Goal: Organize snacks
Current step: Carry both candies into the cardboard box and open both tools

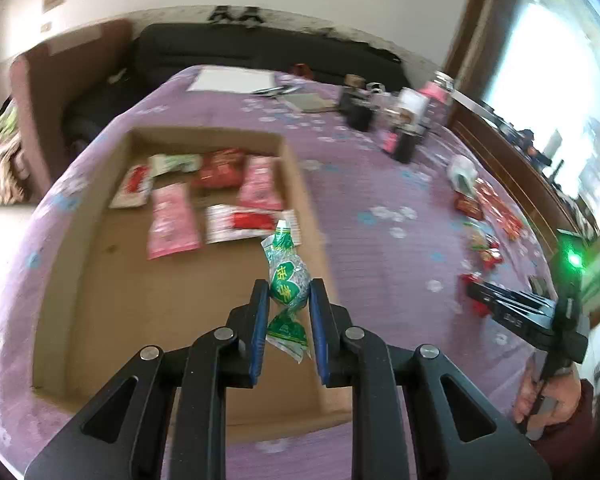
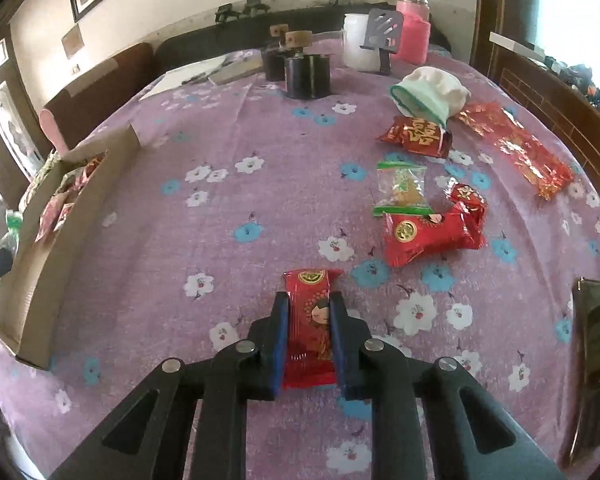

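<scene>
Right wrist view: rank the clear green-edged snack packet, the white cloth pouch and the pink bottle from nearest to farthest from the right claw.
1. Clear green-edged snack packet, ahead and to the right of the right claw.
2. White cloth pouch, farther back on the right.
3. Pink bottle, at the table's far edge.

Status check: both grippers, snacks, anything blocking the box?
Left gripper shut on green candy, over cardboard box. Right gripper shut on red snack pack on the tablecloth. Nothing blocking.

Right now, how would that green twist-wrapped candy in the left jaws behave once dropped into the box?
The green candy looks rounded, so it may roll a little. Its crinkly twisted ends look floppy and probably damp that. It seems light.
</scene>
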`<state>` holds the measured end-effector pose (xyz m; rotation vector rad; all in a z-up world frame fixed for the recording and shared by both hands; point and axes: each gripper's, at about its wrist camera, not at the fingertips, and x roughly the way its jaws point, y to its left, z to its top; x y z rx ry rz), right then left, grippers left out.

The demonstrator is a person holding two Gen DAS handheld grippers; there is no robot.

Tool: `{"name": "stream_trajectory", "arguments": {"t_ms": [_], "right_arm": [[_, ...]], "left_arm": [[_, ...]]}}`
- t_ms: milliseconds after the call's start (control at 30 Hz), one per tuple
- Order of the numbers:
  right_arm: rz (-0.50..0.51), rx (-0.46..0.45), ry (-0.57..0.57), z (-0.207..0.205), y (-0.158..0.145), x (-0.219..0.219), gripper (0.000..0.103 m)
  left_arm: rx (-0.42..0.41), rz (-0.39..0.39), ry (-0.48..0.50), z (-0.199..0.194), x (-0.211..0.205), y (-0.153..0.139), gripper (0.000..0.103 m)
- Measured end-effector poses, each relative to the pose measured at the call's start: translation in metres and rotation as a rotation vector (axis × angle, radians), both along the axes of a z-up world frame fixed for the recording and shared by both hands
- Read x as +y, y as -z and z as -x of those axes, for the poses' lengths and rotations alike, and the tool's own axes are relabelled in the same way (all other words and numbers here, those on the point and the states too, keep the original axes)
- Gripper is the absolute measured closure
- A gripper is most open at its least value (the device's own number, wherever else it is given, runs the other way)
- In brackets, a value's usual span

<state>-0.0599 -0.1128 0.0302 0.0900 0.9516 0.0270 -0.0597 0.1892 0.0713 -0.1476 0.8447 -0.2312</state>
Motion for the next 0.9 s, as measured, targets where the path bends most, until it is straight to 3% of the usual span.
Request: {"name": "stream_trajectory", "arguments": {"t_ms": [233, 367, 533, 700, 900], "right_arm": [[-0.059, -0.068, -0.099, 0.001, -0.025, 0.022, 0.083], [-0.1, -0.101, -0.211, -0.006, -0.047, 0.057, 0.084], [-0.161, -0.081, -0.359, -0.022, -0.06, 0.114, 0.084], [-0.145, -0.074, -0.471, -0.037, -0.061, 0.172, 0.084], [-0.101, -0.018, -0.531, -0.058, -0.039, 0.222, 0.084]], "left_arm": [[0.063, 0.011, -0.095, -0.013, 0.044, 0.012, 0.086], [0.095, -0.006, -0.122, -0.025, 0.056, 0.018, 0.086], [0.138, -0.033, -0.147, -0.044, 0.066, 0.027, 0.086], [0.176, -0.04, -0.21, -0.058, 0.081, 0.033, 0.086], [0.149, 0.041, -0.228, -0.051, 0.098, 0.025, 0.084]]}}
